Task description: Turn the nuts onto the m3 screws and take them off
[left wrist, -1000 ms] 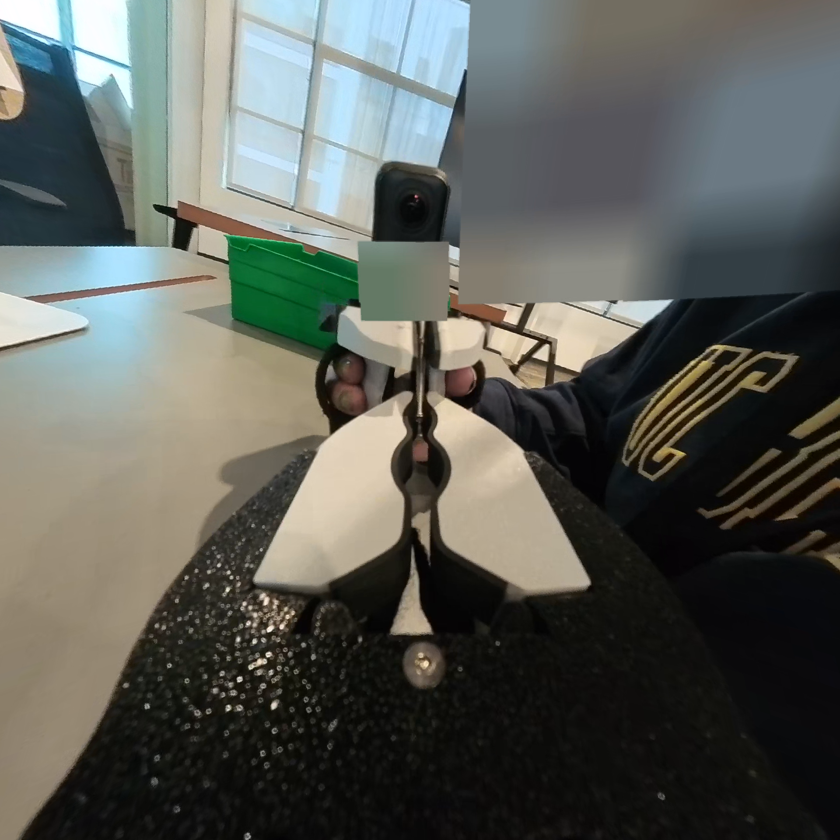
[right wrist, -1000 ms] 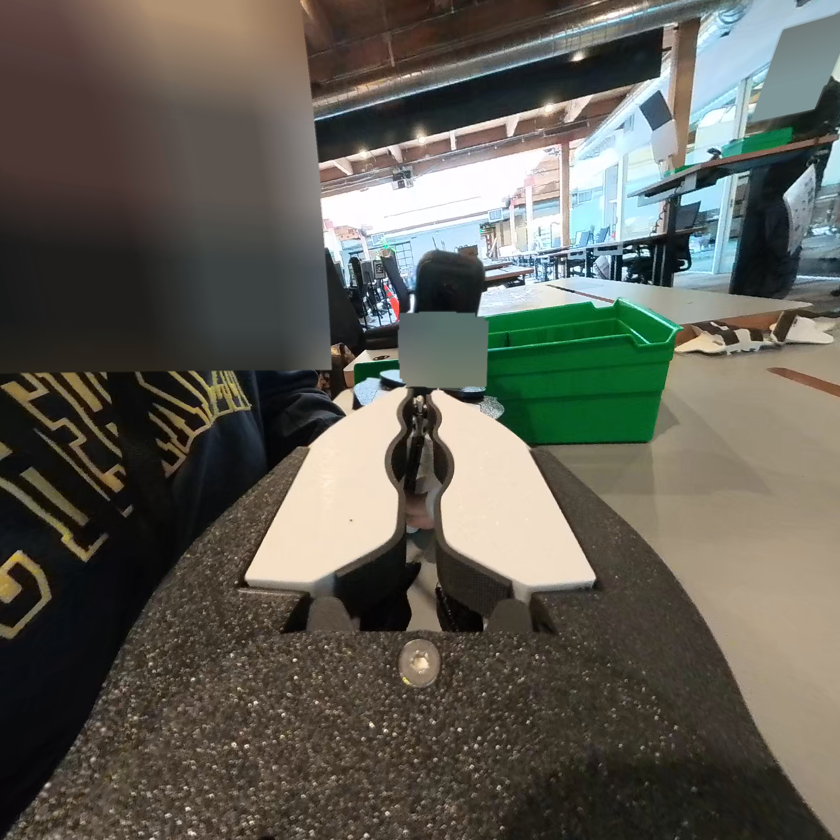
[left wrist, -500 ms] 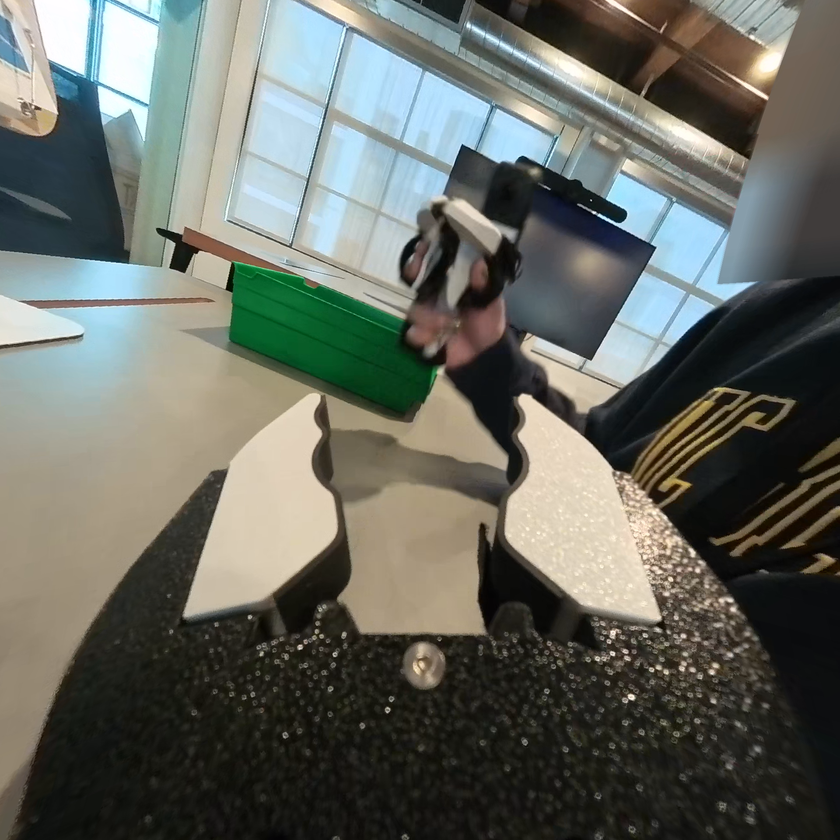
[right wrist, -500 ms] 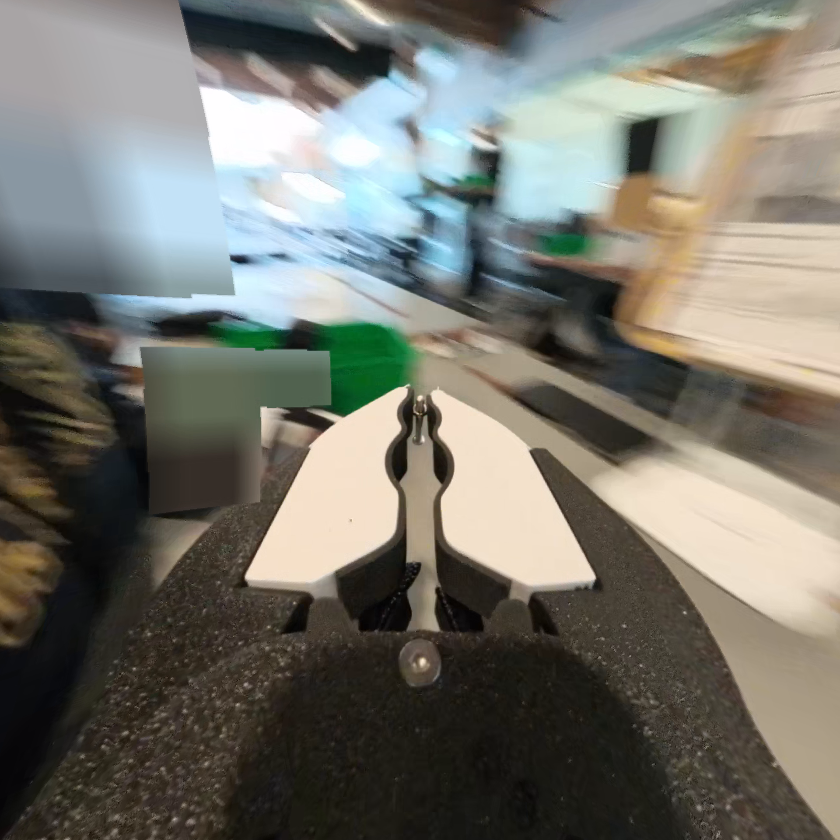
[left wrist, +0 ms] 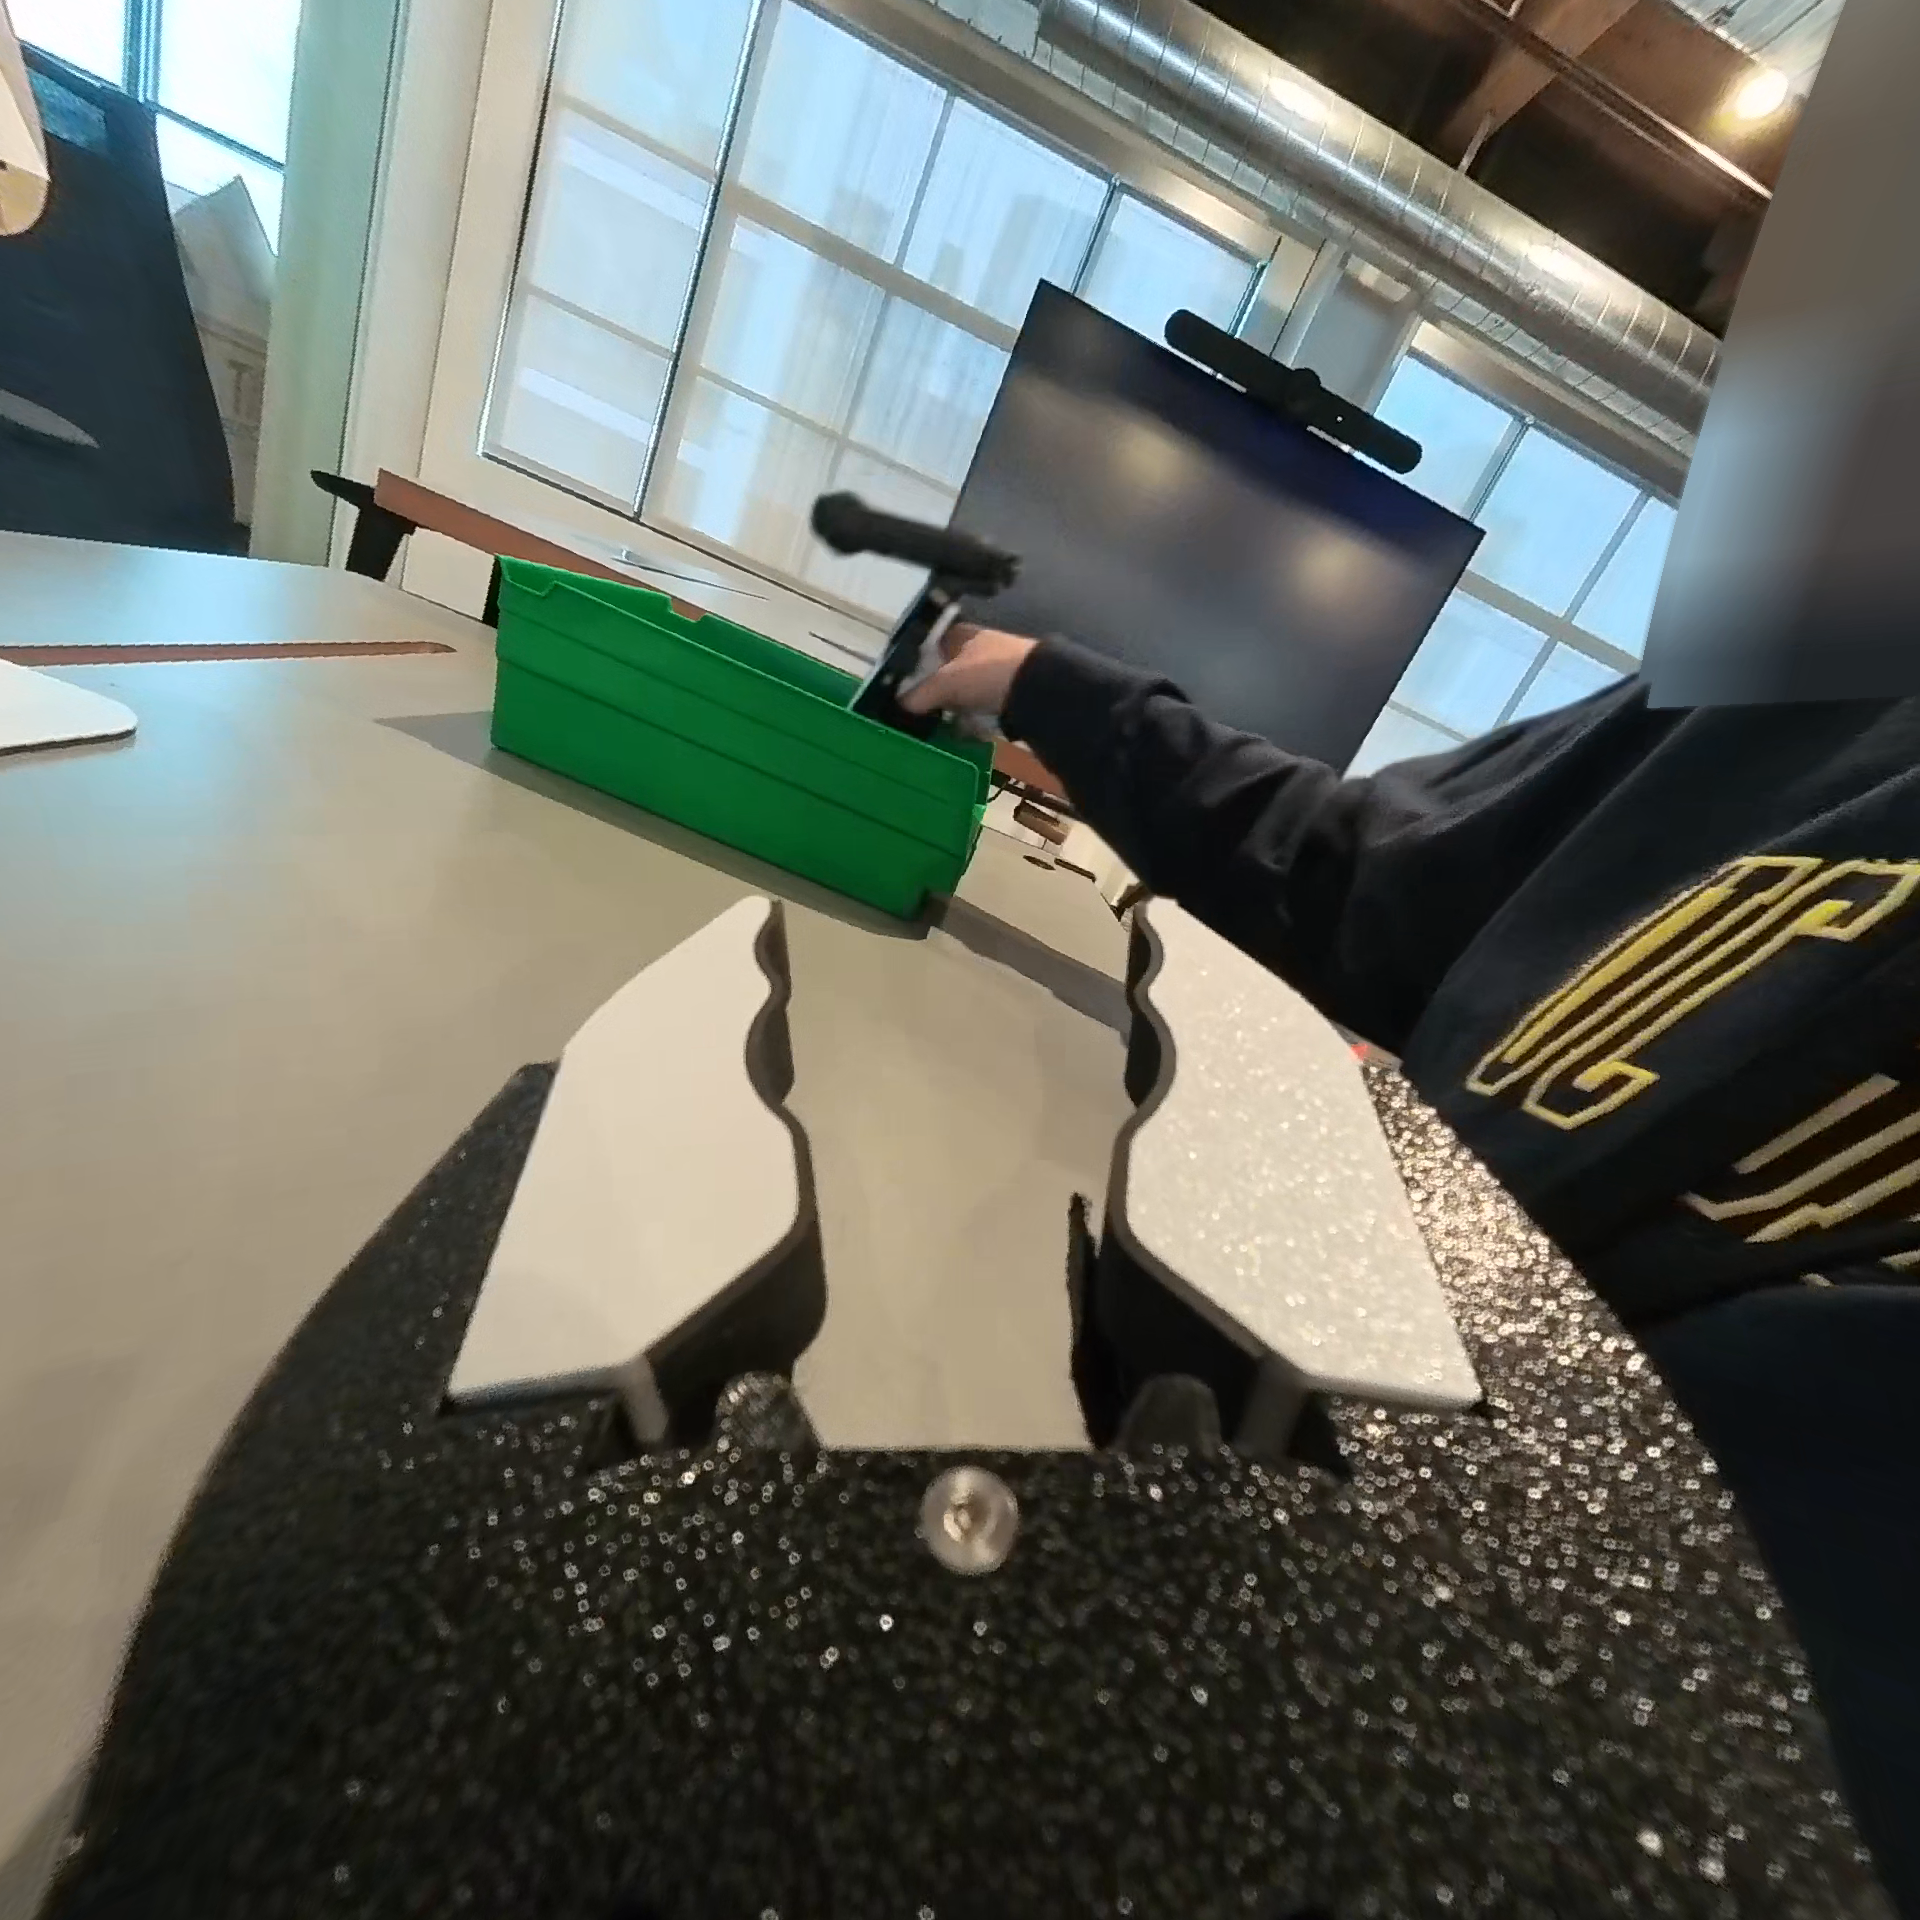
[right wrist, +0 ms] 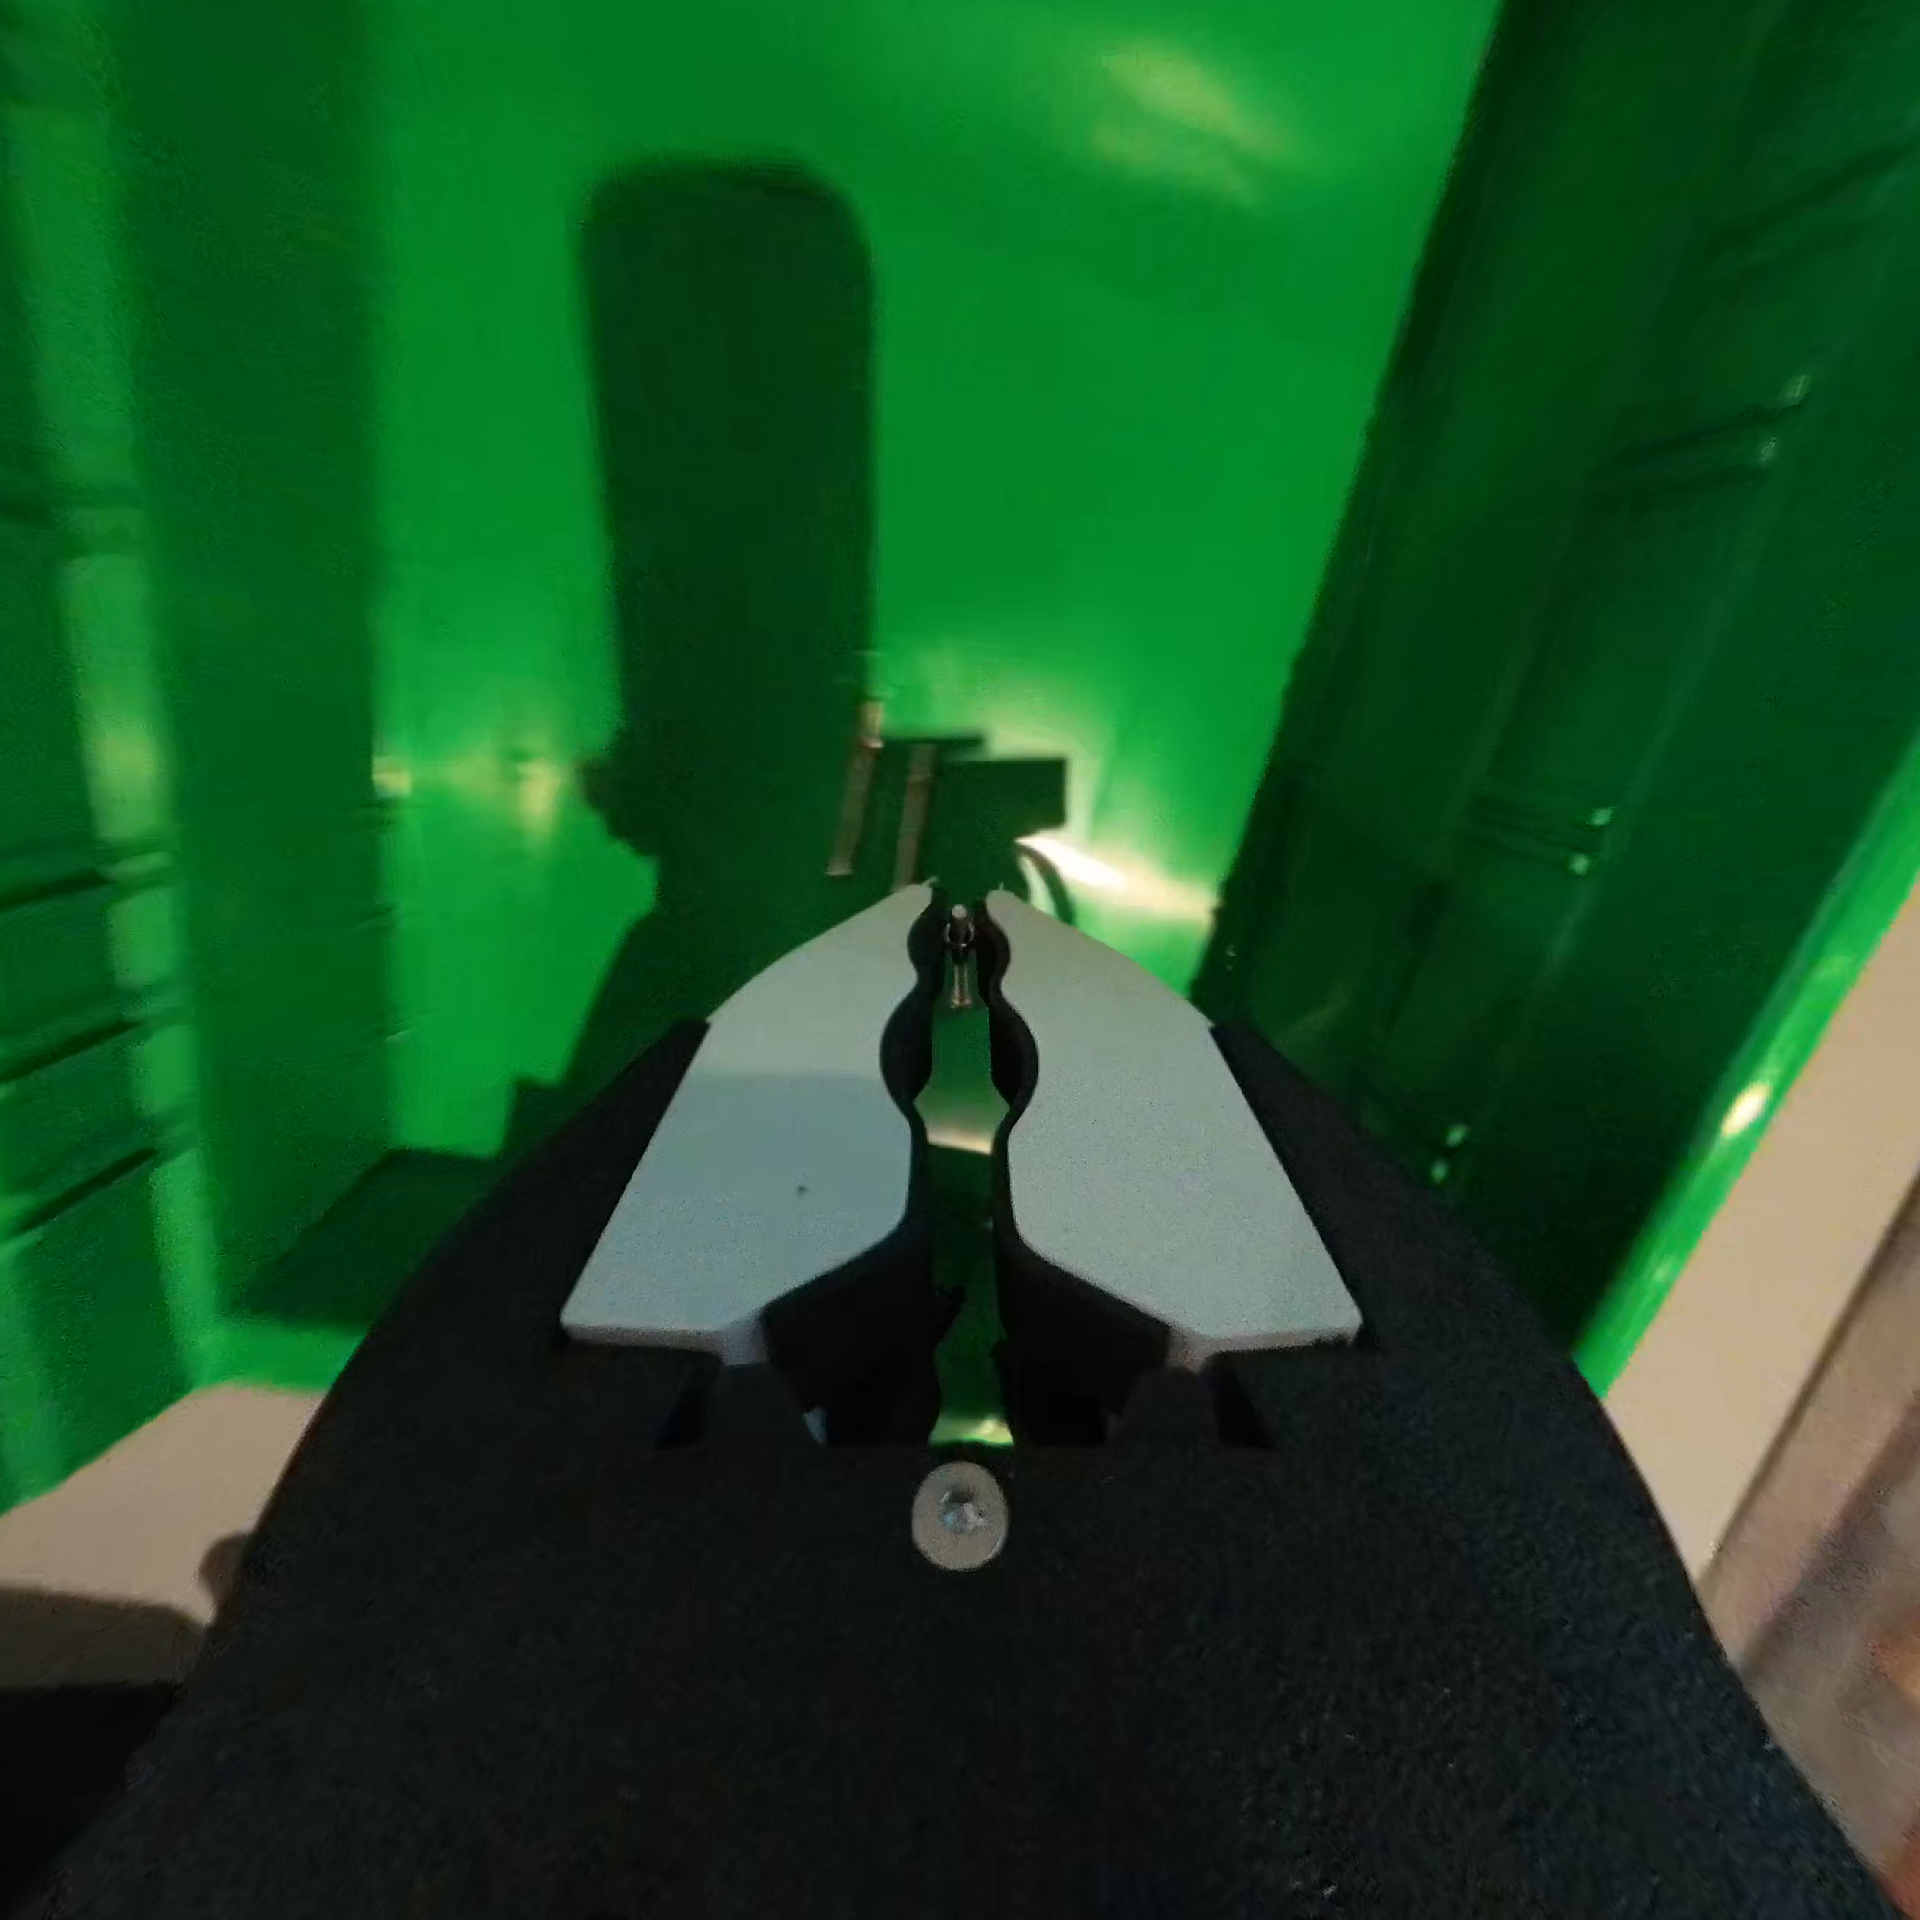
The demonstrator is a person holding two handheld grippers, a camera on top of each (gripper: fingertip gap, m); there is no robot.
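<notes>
Both grippers have parted since a second ago, when they met nose to nose at a screw: the right gripper has swung away and dipped into the green bin, while the left gripper has let go and hangs wide apart and empty over the grey table, short of the bin. Clenched in the right one's tips is a small m3 screw, its long axis running along the fingers toward the bin floor, where two more screws lie just ahead. Whether a nut rides on the held screw is probably too blurred to call. From the left view, the bin wall hides the right gripper's fingertips.
</notes>
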